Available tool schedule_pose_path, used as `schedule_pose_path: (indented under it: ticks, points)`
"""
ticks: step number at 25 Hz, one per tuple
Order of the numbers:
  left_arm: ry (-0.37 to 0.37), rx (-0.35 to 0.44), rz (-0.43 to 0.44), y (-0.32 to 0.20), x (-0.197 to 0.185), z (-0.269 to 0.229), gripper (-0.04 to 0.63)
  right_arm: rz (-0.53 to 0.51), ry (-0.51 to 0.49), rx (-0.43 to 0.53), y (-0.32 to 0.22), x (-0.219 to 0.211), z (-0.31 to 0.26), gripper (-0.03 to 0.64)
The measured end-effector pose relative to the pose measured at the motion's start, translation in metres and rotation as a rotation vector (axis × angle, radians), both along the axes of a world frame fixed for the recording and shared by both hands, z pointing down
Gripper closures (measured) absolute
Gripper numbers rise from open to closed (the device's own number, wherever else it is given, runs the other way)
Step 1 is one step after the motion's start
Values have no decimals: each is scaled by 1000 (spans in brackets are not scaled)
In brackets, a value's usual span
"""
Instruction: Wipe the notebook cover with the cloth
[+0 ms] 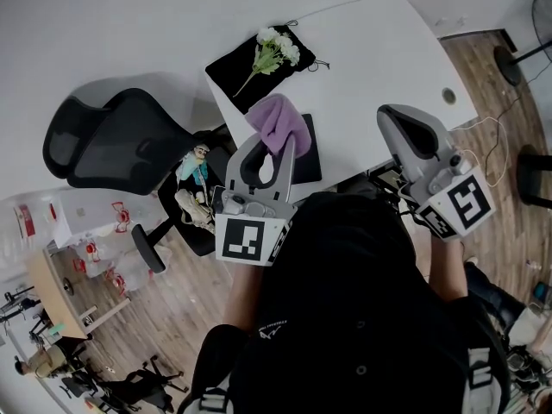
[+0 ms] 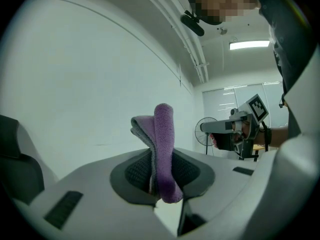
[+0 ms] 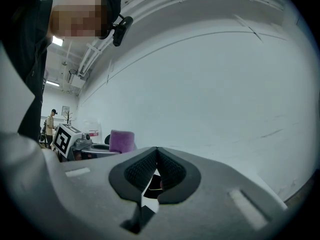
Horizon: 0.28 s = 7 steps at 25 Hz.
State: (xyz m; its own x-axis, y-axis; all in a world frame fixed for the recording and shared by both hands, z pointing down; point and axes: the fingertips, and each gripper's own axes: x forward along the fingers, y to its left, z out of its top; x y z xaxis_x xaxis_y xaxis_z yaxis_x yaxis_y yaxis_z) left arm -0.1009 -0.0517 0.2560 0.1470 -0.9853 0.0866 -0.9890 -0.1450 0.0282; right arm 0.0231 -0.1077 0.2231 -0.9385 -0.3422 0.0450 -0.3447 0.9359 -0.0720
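In the head view my left gripper [image 1: 274,149] is shut on a purple cloth [image 1: 279,121], which bunches up above the jaw tips. The left gripper view shows that cloth [image 2: 164,149] standing up between the closed pads of the left gripper [image 2: 161,170], against the wall and ceiling. A black notebook [image 1: 310,152] lies on the white table [image 1: 379,50] just right of and below the cloth, partly hidden by the gripper. My right gripper [image 1: 407,121] is held over the table's front edge, jaws shut on nothing [image 3: 156,170]. Each gripper view shows the other gripper off to one side.
A black pouch [image 1: 237,65] with white flowers [image 1: 276,48] lies at the table's far left corner. A black office chair [image 1: 121,141] stands left of the table, with a doll [image 1: 195,178] on a second seat. A cable hole [image 1: 448,96] is near the table's right edge.
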Motion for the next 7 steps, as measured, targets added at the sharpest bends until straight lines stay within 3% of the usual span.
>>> schedule_pose_path:
  ticks: [7]
  points:
    - [1,-3,14,-2,8,1,509,0,4,-3,3,6,3,612]
